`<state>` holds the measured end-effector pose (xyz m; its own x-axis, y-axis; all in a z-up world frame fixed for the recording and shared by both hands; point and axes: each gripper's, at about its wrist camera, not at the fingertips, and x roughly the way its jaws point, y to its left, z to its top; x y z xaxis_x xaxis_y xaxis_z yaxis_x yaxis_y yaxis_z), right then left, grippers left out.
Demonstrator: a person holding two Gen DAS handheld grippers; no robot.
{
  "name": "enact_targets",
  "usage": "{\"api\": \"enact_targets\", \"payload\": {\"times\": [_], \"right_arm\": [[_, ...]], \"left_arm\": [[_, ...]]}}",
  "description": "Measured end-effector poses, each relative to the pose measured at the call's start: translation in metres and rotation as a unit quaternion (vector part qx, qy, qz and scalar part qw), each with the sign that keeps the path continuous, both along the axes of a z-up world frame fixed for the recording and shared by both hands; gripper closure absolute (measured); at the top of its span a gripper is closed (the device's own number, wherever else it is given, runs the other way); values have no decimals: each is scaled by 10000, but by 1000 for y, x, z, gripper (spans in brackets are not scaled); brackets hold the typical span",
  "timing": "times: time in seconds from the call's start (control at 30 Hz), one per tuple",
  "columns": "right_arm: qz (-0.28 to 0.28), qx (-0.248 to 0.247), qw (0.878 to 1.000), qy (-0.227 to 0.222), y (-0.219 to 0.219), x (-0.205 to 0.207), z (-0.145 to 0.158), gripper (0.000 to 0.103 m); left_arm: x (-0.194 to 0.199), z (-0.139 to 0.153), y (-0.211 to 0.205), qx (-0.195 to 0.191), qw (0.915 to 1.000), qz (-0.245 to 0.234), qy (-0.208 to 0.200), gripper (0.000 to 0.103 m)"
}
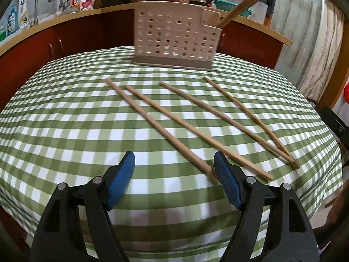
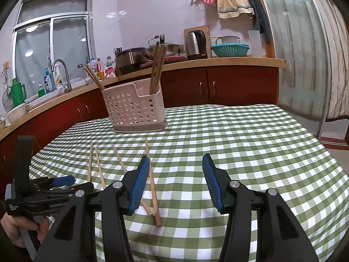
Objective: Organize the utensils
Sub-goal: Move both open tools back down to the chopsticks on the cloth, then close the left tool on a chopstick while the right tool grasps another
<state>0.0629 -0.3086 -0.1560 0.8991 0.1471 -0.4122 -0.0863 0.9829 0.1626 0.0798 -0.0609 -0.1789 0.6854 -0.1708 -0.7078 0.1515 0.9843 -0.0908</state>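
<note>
Several wooden chopsticks lie loose on the green checked tablecloth; they also show in the right wrist view. A beige perforated utensil holder stands at the table's far side with chopsticks standing in it. My left gripper is open and empty, just above the near ends of the leftmost chopsticks. My right gripper is open and empty, right of the loose chopsticks. The left gripper also shows in the right wrist view, low at the left.
A wooden counter with red cabinets runs behind the table, carrying a kettle, a teal colander, pots and bottles. A sink tap is at the left. A glass door is at the right.
</note>
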Motion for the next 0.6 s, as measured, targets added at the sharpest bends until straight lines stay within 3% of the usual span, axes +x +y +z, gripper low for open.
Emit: {"api": "enact_targets", "payload": {"times": [0.13,0.33,0.47,0.6], "right_arm": [[42,-25,10000,12,4,0,0,53],[151,-69,9997,192,10,2,-12,54],[261,-124,9988,389,15,3,-23,58],[346,-139,9979,536,20,5,-32,59]], "left_arm": [[-4,1,16,29,10000,86,40,36],[-4,2,29,11,10000,73,60,56],[-2,2,39,19,10000,55,48,75],[-1,2,49,-5,9999,108,60,85]]}}
